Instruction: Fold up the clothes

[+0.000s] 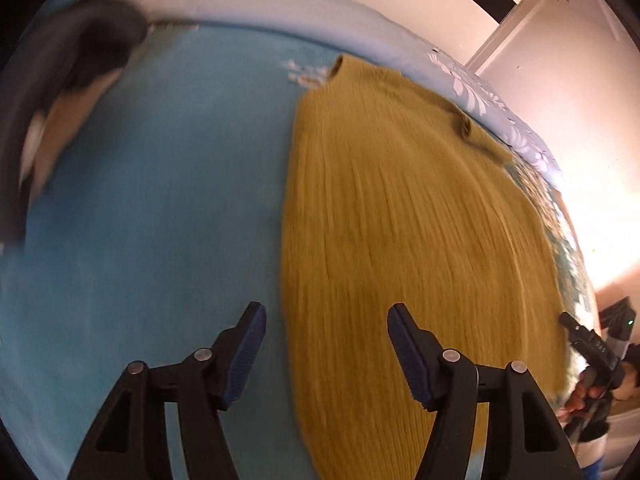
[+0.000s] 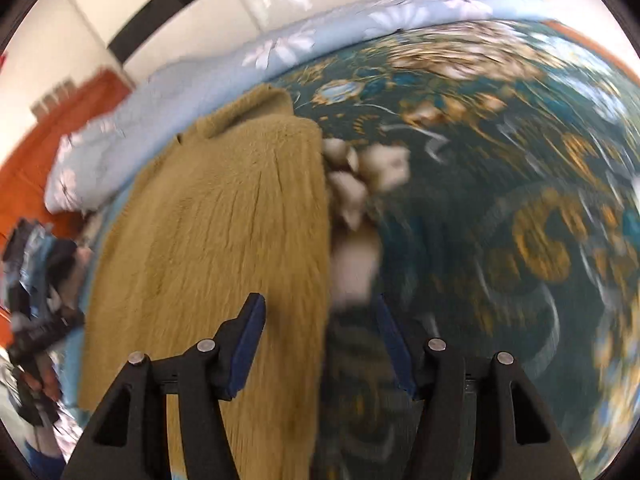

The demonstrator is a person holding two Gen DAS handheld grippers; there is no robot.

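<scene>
We note the bed [image 1: 168,184] first: it fills both views, covered on one side with a plain blue sheet and on the other with a dark teal spread [image 2: 480,208] printed in gold and white flowers. Along its far edge lies a pale blue quilt [image 2: 168,96] with white blossoms, bunched up against the wall.

Next, the mustard-yellow knitted sweater [image 1: 400,220]. It lies flat on the bed, lengthwise away from us, collar at the far end, forming one long narrow panel. In the right wrist view its right edge runs straight down the teal spread. In the left wrist view its left edge borders the plain blue sheet.

At the far left of the left wrist view we see a dark garment [image 1: 92,48], blurred; we cannot tell what kind.

Our left gripper [image 1: 326,332] hangs over the sweater's near left edge, jaws parted about halfway, nothing between them, pads clear of the cloth. Our right gripper [image 2: 320,328] hangs over the near right edge, jaws likewise roughly half open and holding nothing.

Each wrist view catches the other gripper at its margin, with a hand [image 1: 588,396] on the handle. Both pictures are motion-blurred, so fine detail of the knit is lost.
</scene>
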